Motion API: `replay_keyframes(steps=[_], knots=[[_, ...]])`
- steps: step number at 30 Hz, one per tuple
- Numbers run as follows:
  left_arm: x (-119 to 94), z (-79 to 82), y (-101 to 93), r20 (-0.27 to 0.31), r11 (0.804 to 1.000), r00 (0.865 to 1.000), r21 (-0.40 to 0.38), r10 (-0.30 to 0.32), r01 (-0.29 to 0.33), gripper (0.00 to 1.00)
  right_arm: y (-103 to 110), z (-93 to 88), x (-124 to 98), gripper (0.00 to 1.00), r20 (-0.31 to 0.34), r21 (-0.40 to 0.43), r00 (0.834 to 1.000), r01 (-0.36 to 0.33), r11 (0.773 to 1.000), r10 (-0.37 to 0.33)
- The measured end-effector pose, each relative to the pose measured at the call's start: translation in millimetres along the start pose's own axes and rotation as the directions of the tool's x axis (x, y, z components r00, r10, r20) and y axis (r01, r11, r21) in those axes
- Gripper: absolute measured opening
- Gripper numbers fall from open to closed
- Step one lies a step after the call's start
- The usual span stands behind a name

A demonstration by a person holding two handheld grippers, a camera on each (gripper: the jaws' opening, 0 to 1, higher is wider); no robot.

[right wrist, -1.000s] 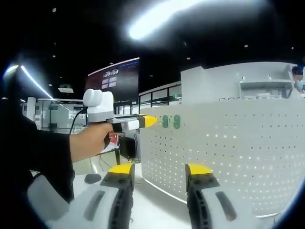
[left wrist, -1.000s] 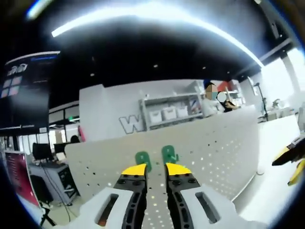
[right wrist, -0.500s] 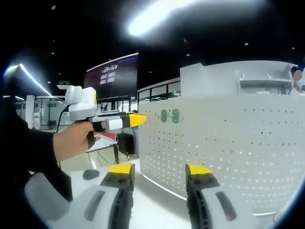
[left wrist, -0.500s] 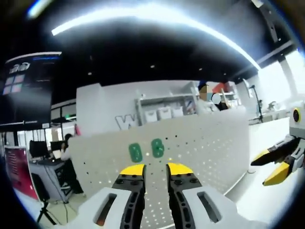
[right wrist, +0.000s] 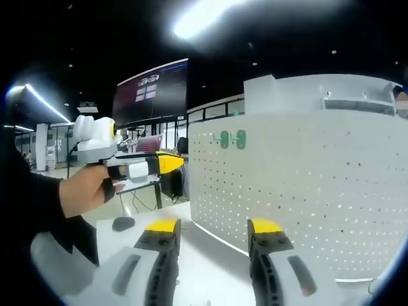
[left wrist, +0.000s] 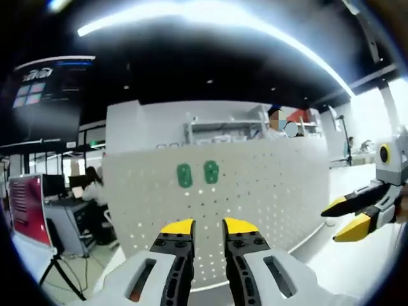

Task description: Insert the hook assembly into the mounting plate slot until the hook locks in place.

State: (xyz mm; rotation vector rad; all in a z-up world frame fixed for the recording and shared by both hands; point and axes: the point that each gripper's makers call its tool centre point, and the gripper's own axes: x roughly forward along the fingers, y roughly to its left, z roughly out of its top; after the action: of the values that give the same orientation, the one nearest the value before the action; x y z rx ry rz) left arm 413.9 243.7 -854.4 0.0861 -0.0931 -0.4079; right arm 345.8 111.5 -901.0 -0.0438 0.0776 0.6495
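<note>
Two green hooks (left wrist: 197,174) are sitting on the pegboard (left wrist: 268,191) as I'm backing off; left tool (left wrist: 201,226) nearly closed, right tool (right wrist: 212,225) spread, both empty, insertion apparently done.

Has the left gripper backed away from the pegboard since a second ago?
Yes. In the right gripper view the left gripper now sits apart from the white pegboard edge, well short of the green hooks its tips earlier nearly touched.

Two green hooks (left wrist: 197,173) on the white pegboard (left wrist: 268,191), centre frame, appear too small and blurred to show how they seat; the pegboard's lower right corner (right wrist: 382,268) is cut off at the frame's edge.
</note>
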Motion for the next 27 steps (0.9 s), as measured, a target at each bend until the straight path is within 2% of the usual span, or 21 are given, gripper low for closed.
replay_keyframes(steps=[6, 12, 16, 22, 25, 27], knots=[[-1, -11.8, -7.6, -0.004, 0.999, 1.0, -0.035, -0.02, 0.019, 0.18, 0, -9.4, 3, 0.4, -0.027, 0.0, 1.0, 0.002, 1.0, -0.002], [-3, -32.9, -24.5, -0.023, 0.994, 0.997, -0.082, -0.077, 0.075, 0.19, -3, -21.3, 5, 0.39, -0.062, -0.002, 0.998, 0.01, 1.0, -0.01], [-4, -47.2, -38.7, -0.046, 0.99, 0.992, -0.091, -0.116, 0.111, 0.19, -3, -27.8, 6, 0.39, -0.082, -0.003, 0.997, 0.012, 1.0, -0.012], [-7, -58.9, -51.0, -0.057, 0.983, 0.986, -0.105, -0.157, 0.15, 0.21, -2, -36.7, 8, 0.39, -0.109, -0.008, 0.994, 0.011, 1.0, -0.012], [-10, -72.6, -59.7, -0.082, 0.977, 0.978, -0.112, -0.189, 0.18, 0.2, -3, -42.6, 9, 0.39, -0.127, -0.01, 0.992, 0.011, 1.0, -0.013], [-10, -76.1, -63.0, -0.091, 0.973, 0.974, -0.12, -0.207, 0.196, 0.2, -3, -47.5, 10, 0.39, -0.142, -0.009, 0.99, 0.01, 1.0, -0.011]])
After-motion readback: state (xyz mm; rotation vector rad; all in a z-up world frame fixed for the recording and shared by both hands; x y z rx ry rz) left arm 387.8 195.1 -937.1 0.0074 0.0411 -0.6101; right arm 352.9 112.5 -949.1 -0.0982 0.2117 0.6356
